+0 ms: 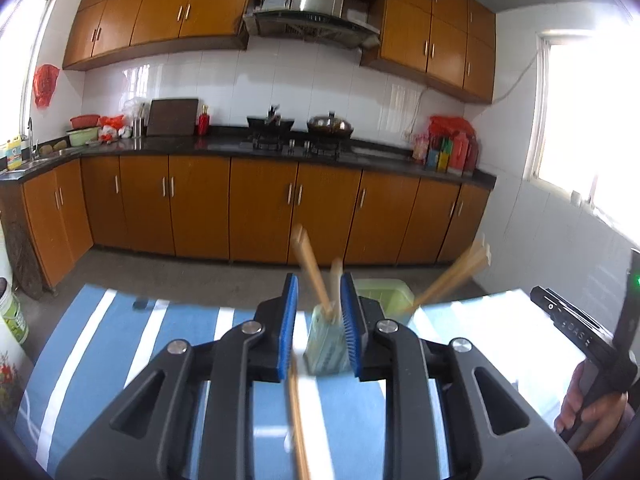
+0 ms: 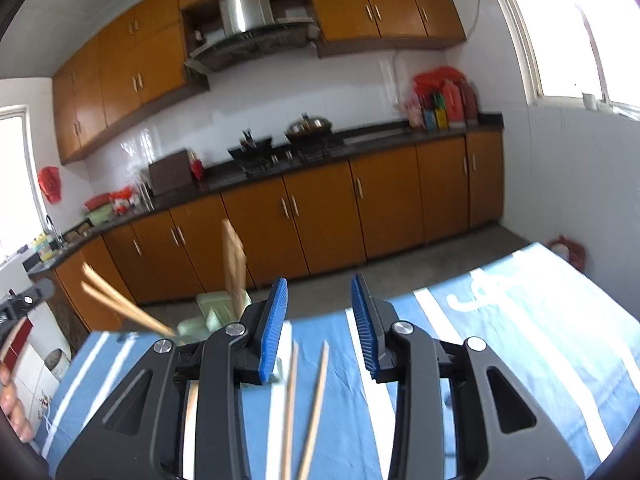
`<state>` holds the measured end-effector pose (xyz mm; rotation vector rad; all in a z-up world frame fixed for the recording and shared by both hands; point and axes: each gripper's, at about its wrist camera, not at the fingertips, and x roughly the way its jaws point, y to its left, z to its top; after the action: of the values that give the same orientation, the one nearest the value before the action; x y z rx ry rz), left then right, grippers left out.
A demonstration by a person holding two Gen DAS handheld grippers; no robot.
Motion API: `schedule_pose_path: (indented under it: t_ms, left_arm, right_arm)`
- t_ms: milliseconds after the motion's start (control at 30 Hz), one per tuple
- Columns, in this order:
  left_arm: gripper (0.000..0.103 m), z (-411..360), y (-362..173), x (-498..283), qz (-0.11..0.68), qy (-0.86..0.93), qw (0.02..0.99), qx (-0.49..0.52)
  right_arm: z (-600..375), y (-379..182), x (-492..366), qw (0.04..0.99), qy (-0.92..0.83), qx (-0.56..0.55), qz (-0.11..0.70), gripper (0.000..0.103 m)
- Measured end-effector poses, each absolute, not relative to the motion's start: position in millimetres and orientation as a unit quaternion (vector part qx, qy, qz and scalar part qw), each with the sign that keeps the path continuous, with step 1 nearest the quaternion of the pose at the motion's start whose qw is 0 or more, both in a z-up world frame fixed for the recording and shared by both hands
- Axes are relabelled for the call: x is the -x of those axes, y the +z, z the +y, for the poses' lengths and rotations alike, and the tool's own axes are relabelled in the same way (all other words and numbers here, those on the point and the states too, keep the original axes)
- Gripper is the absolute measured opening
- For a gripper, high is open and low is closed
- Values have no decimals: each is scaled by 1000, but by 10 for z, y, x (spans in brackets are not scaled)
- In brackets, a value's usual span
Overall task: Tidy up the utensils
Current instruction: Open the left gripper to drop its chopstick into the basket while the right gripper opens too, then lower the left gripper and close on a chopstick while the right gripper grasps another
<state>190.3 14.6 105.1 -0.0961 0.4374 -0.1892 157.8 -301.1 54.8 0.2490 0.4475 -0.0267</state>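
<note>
Sorting about half done: several chopsticks [image 1: 310,268] already stand in the green holder [image 1: 326,346]; two loose chopsticks [image 2: 304,404] still lie on the striped cloth [image 2: 540,320]; left gripper [image 1: 318,320] and right gripper [image 2: 319,328] both spread, pinching nothing.

Blue tablecloth with white stripes [image 2: 500,320] over the table; pale green plastic utensil holder [image 1: 326,344]; tan wooden chopsticks [image 2: 316,404]; blue ribbed pads [image 2: 274,324] on black grippers; orange-brown cabinets [image 1: 260,208].

Blurred chopsticks [image 1: 310,268] in the holder [image 1: 326,344], loose chopsticks [image 2: 304,412] cut off by bottom edge
</note>
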Motion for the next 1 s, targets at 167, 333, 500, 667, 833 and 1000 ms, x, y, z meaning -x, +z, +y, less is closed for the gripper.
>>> schedule_pose_path:
  t_ms: [167,333,500,667,833,1000]
  left_arm:
    - [23,315,506,-1786,279,-75,956,44]
    - [23,527,16,-1828,343,-55,935,66]
    - [23,618,-225,-1812,369,-52,926,64]
    - [23,608,-343,-1864,384,-65,918,69]
    - [23,472,-488,-1936,404,-88,908,72]
    - [22,355,-670,-2013,426,-102,896,76]
  right_arm:
    - [-2897,-148,-1673,938,0,-121,325,31]
    - [-2552,-681,-1807,908,40,-117,400,27]
    - [-2343,-936,-1907,898,41,-94,428,23]
    - [-2262,-1009,-1928,898,33,-67,434,17]
    - [-2373,-1003,-1886,902,12,-52,429,8]
    - [-2645,-1007,-1871,903,-37,-65,423,7]
